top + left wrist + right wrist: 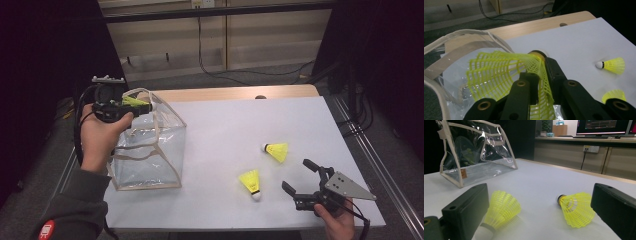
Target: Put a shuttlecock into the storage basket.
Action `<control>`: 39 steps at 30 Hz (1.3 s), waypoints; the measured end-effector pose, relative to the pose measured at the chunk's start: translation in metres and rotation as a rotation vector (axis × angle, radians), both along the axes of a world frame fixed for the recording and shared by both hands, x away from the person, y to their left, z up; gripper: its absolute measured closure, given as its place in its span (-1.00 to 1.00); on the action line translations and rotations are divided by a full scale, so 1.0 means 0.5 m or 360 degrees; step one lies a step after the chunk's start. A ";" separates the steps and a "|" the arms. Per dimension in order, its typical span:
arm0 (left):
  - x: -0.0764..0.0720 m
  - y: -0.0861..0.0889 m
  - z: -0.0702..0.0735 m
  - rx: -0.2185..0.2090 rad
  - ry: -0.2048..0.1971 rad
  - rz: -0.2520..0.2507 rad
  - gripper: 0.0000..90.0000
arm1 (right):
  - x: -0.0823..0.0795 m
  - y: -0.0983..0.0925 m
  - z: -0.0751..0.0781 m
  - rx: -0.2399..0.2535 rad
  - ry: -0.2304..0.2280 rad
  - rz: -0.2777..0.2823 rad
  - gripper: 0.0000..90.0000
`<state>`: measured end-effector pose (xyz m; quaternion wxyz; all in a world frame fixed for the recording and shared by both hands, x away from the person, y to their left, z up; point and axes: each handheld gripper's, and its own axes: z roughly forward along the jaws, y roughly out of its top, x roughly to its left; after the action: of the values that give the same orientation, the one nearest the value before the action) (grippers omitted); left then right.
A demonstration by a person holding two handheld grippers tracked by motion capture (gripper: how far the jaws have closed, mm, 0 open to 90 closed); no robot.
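Observation:
My left gripper [136, 107] is shut on a yellow mesh shuttlecock [131, 101] and holds it over the open top of a clear plastic bag with beige trim [150, 150]. In the left gripper view the black jaws [541, 71] pinch the skirt of the shuttlecock [501, 72], its cork pointing away, above the bag's rim [461, 33]. Two more yellow shuttlecocks [276, 151] [251, 183] lie on the white table [225, 125]. My right gripper [295, 174] stands open low at the front right, facing those shuttlecocks [502, 208] [576, 208], which lie apart ahead of its spread jaws [540, 195].
The bag [476, 152] stands at the table's left. A wooden strip [235, 93] runs along the far edge, with cables on the floor [240, 75] behind. A metal rail [380, 160] lines the right side. Bare tabletop lies between the bag and the shuttlecocks.

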<state>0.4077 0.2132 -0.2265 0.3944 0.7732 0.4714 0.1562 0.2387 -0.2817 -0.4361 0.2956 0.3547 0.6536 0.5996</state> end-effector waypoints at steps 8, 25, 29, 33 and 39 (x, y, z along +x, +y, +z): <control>0.005 0.012 -0.008 0.0005 0.0001 0.0042 0.82 | 0.000 0.000 0.000 0.0000 -0.0001 0.0001 -0.97; 0.021 0.018 -0.017 0.0037 0.0007 0.0108 0.82 | -0.001 -0.001 0.001 0.0001 0.0000 -0.0001 -0.96; 0.024 0.021 -0.018 0.0023 0.0013 0.0124 0.82 | -0.001 -0.001 0.001 0.0001 -0.0002 -0.0001 -0.96; 0.028 0.022 -0.020 0.0024 0.0023 0.0132 0.82 | -0.001 -0.001 0.001 0.0002 -0.0002 0.0000 -0.96; 0.036 0.023 -0.024 0.0031 0.0036 0.0161 0.82 | -0.001 -0.001 0.001 0.0002 -0.0004 0.0000 -0.96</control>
<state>0.4257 0.2247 -0.2387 0.3732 0.7538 0.5129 0.1717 0.2384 -0.2820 -0.4357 0.2962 0.3540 0.6530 0.6005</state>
